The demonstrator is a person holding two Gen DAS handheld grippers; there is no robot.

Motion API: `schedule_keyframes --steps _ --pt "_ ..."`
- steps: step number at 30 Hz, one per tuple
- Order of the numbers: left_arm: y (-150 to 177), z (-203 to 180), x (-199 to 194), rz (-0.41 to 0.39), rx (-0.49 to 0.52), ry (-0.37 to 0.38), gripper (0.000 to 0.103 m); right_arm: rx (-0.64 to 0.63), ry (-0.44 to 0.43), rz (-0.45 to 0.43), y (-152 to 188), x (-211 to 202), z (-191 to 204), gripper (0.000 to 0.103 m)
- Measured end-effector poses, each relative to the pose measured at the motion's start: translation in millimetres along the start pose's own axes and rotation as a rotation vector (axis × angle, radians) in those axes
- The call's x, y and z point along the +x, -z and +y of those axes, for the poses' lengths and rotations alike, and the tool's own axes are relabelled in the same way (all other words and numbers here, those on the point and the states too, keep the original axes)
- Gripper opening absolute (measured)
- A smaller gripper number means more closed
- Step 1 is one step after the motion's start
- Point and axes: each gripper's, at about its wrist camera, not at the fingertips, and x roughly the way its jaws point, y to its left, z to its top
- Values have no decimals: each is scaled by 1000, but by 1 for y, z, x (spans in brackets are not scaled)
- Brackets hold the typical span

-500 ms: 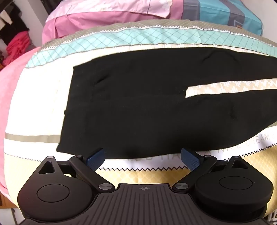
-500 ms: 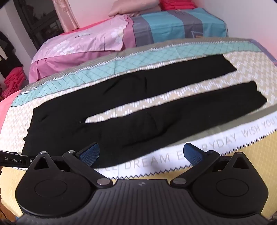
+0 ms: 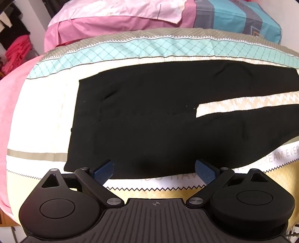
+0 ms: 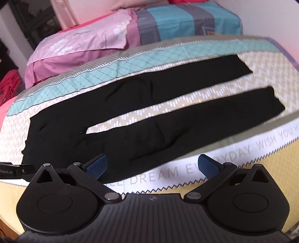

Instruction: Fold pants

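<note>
Black pants [image 3: 149,121] lie flat on the patterned bed cover, waistband to the left, the two legs spread apart to the right with a strip of cover between them. In the right wrist view the pants [image 4: 149,130] show whole, leg ends at the far right. My left gripper [image 3: 155,171] is open and empty, at the near edge of the hip part close to the waistband. My right gripper [image 4: 152,165] is open and empty, at the near edge of the near leg's thigh. The left gripper's body [image 4: 11,171] shows at the left edge of the right wrist view.
The bed cover [image 4: 233,155] has printed lettering and a zigzag line by the near edge. A pink and blue folded quilt [image 3: 149,16] lies behind the pants. Red clothes [image 3: 16,54] are stacked at the far left. A pink sheet [image 3: 9,112] hangs at the left.
Both grippers have moved slightly closer to the near edge of the pants. Both stay open. The pants have not moved.
</note>
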Motion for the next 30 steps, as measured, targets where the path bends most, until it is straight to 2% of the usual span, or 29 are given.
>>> schedule_keyframes --steps 7,30 --pt "-1 0 3 14 -9 4 103 35 2 33 9 7 -4 103" --pt "-6 -8 6 50 15 -23 103 40 -19 24 12 5 1 103"
